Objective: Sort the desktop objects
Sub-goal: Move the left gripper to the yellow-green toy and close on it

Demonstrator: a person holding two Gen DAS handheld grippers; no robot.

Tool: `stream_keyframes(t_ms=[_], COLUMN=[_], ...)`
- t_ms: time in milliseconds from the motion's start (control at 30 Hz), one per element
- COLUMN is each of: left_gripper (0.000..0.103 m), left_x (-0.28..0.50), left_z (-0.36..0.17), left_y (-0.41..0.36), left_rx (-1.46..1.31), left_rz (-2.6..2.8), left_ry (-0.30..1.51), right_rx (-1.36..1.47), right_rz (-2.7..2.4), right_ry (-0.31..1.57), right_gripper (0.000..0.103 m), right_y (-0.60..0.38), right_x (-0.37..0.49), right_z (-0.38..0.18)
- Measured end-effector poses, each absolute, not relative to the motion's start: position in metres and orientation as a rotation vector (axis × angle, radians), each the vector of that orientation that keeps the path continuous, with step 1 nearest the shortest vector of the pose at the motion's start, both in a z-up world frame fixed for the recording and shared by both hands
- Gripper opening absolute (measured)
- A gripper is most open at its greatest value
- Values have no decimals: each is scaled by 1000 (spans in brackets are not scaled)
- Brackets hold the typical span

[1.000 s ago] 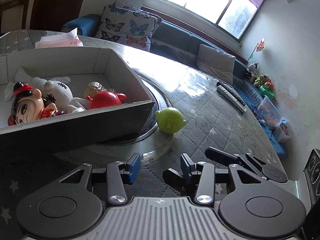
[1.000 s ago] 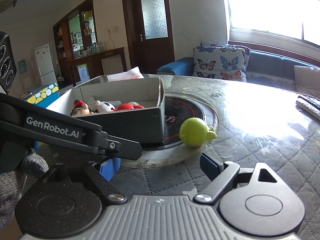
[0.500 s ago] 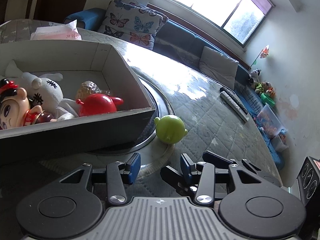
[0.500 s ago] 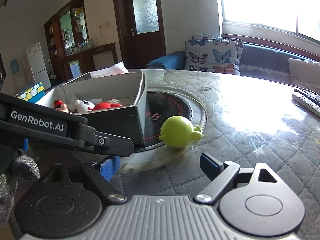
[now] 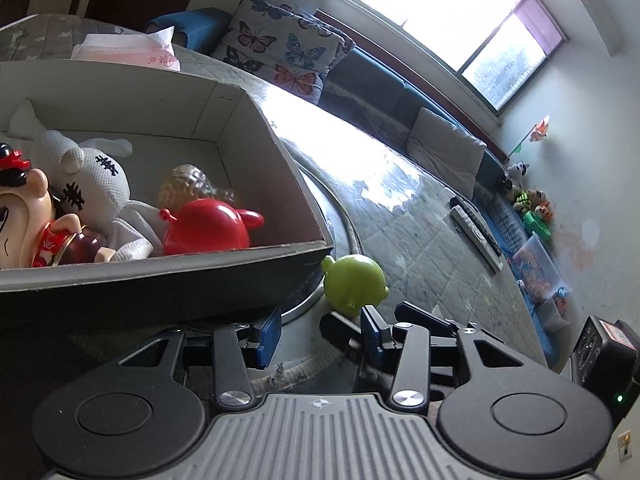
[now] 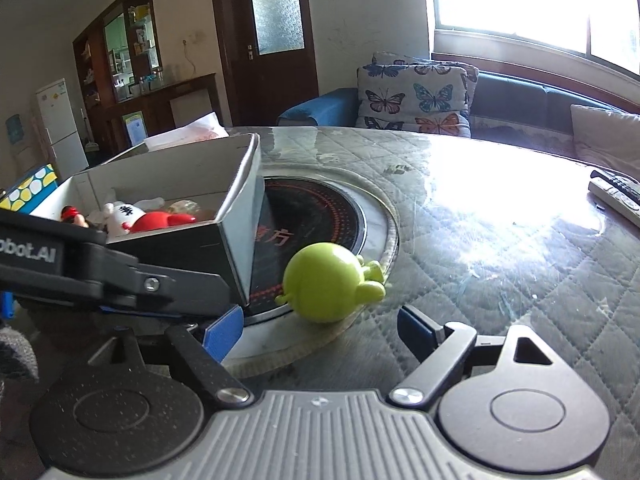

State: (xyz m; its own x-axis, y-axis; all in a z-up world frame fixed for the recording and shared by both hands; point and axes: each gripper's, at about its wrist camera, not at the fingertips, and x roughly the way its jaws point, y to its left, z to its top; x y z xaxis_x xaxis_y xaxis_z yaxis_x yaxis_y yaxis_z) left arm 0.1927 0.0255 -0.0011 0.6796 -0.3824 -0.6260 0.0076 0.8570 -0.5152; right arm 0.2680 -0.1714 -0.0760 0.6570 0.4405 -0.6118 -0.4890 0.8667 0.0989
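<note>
A green round toy (image 5: 354, 283) lies on the table by the rim of the inset cooktop, just right of the cardboard box (image 5: 256, 128); it also shows in the right wrist view (image 6: 326, 276). The box (image 6: 236, 216) holds a red toy (image 5: 208, 228), a white knitted doll (image 5: 100, 184) and a big-headed figurine (image 5: 24, 216). My left gripper (image 5: 320, 338) is open and empty, just short of the green toy. My right gripper (image 6: 320, 330) is open wide and empty, with the green toy right in front of its gap. The left gripper's arm (image 6: 120, 276) crosses the right wrist view.
The round table (image 6: 500, 240) has a quilted cover under glass and an inset cooktop (image 6: 320, 216). Remote controls (image 5: 476, 232) lie at the far right. A pink tissue pack (image 5: 128, 50) sits behind the box. A sofa with a butterfly cushion (image 6: 412, 96) is beyond.
Both grippers have moved forward toward the green toy, which looms larger in both views. The jaws have kept their openings.
</note>
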Motion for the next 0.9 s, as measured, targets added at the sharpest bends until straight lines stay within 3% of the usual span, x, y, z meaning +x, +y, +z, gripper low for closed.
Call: stream_keyframes(t_ms=[167, 400, 900], left_gripper=[46, 46, 46], left_x=[194, 196, 182], left_z=[-1, -6, 1], left_y=[34, 43, 37], left_rx=[-541, -573, -562], left_rz=[-210, -200, -265], left_ry=[786, 800, 803], right_rx=[-82, -92, -114], right_rz=[543, 555, 610], right_ry=[671, 685, 667], right_gripper=[80, 64, 64], right_y=[-168, -163, -178], right_x=[277, 286, 241], right_z=[-75, -77, -65])
